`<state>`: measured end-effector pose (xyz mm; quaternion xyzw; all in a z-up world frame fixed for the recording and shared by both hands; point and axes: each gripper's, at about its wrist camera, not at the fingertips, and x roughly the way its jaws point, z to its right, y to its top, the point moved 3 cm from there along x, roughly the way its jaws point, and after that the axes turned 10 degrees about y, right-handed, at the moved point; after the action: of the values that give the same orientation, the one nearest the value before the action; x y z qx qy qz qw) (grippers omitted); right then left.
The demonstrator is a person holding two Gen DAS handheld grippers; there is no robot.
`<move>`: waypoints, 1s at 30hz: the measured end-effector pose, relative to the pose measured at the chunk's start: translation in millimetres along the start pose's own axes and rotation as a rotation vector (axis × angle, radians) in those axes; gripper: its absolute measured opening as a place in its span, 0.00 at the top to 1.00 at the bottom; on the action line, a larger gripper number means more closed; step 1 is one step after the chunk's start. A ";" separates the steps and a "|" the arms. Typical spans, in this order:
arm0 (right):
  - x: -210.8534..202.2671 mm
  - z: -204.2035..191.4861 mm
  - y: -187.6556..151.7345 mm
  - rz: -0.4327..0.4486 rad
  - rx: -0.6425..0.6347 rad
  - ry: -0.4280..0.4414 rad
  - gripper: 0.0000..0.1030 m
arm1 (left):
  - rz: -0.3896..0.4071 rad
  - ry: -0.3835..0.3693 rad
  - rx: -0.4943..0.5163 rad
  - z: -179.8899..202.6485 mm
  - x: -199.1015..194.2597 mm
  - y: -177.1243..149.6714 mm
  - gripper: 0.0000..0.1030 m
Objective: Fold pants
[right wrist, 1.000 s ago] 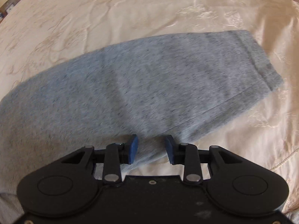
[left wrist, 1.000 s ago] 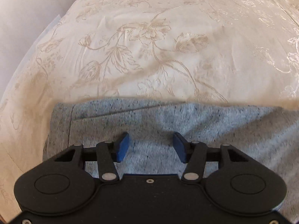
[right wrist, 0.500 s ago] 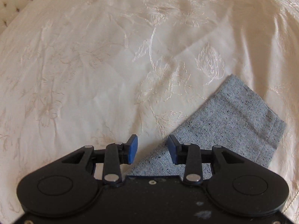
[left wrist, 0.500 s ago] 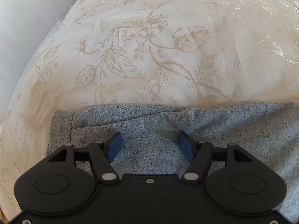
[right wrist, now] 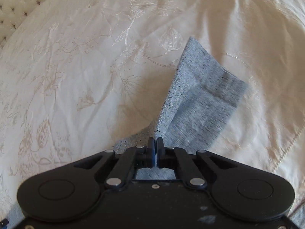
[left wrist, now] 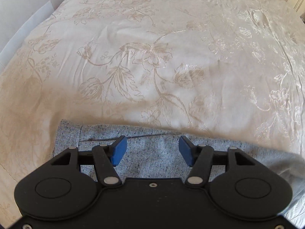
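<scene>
Grey speckled pants (left wrist: 95, 131) lie flat on a cream flowered bedspread (left wrist: 152, 57). In the left wrist view my left gripper (left wrist: 152, 142) hovers over the end of the pants that has a stitched band. Its blue pads stand wide apart and are closing, pressing on nothing. In the right wrist view my right gripper (right wrist: 156, 142) is shut on an edge of the pants (right wrist: 205, 95). That cloth rises off the bedspread (right wrist: 76, 66) in a tented fold, its hem band (right wrist: 225, 84) at the far end.
A tufted cream headboard (right wrist: 11, 3) shows at the upper left of the right wrist view. The bedspread's scalloped border (right wrist: 286, 147) runs down the right side. A white wall (left wrist: 22, 9) borders the bed on the left of the left wrist view.
My right gripper was open over the pants' edge and has now shut on it and lifted it. My left gripper has risen and drawn back, so more bedspread shows; its jaws remain apart.
</scene>
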<state>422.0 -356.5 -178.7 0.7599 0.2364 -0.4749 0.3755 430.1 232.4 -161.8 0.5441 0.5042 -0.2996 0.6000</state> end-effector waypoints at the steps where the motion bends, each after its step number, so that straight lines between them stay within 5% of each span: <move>1: -12.4 4.1 -10.7 -0.005 0.007 0.004 0.98 | -0.020 -0.007 -0.027 -3.5 3.6 7.0 0.38; 9: -27.4 21.0 -59.4 -0.044 0.067 0.004 0.98 | -0.220 -0.004 -0.155 -8.3 50.8 33.0 0.38; 18: -22.7 18.9 -66.0 -0.044 0.058 0.007 0.98 | -0.372 0.072 -0.147 16.0 97.2 26.2 0.29; 23: -27.7 17.7 -64.2 -0.038 0.061 0.012 0.98 | -0.316 0.091 -0.153 14.6 72.0 27.8 0.88; 30: -84.9 11.7 -51.0 0.043 -0.005 0.087 0.98 | -0.094 0.019 -0.080 -2.8 -37.8 -6.6 0.94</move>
<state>341.9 -335.1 -123.1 0.7839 0.2374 -0.4325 0.3770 411.6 226.5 -128.7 0.4981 0.5465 -0.3020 0.6017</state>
